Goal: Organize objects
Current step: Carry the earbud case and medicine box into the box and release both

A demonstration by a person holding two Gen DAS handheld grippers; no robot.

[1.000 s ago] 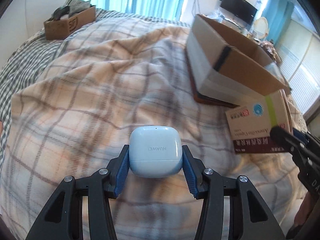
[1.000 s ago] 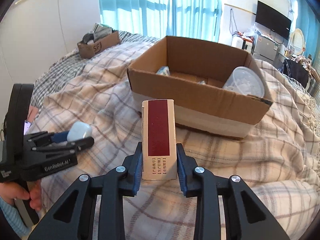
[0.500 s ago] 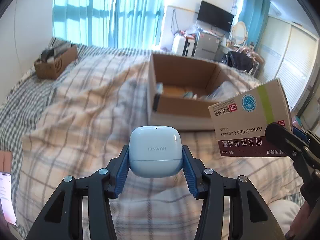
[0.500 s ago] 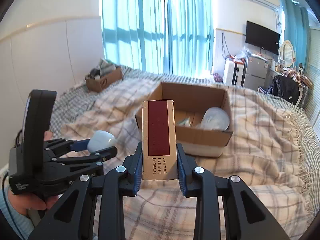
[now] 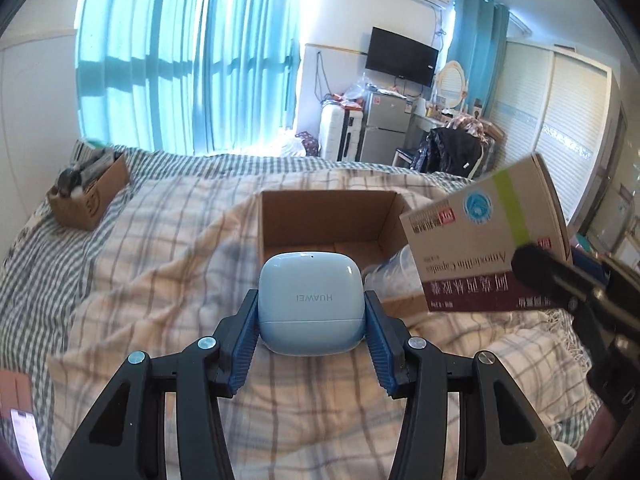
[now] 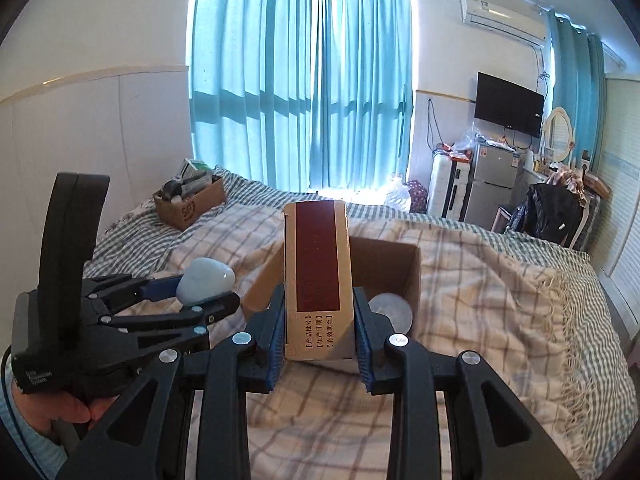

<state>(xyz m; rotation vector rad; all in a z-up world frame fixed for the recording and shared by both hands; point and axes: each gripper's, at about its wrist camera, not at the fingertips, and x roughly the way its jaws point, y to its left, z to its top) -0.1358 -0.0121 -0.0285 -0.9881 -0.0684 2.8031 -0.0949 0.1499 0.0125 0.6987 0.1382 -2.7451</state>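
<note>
My left gripper (image 5: 311,320) is shut on a pale blue earbud case (image 5: 311,300) and holds it above the plaid blanket. It shows from the side in the right wrist view (image 6: 206,280). My right gripper (image 6: 319,320) is shut on a tan and maroon medicine box (image 6: 318,280), held upright; the box also shows at the right of the left wrist view (image 5: 484,240). An open cardboard box (image 5: 328,216) sits on the bed just beyond both grippers, with a clear plastic lid (image 6: 390,312) inside it.
A smaller cardboard box (image 6: 190,204) full of items sits at the far left of the bed. A phone (image 5: 24,440) lies at the bed's near left edge. A fridge, suitcase and chair stand beyond the bed's foot.
Both grippers have risen and tilted up, with their objects still held. The open cardboard box now sits lower and more centred in both views.
</note>
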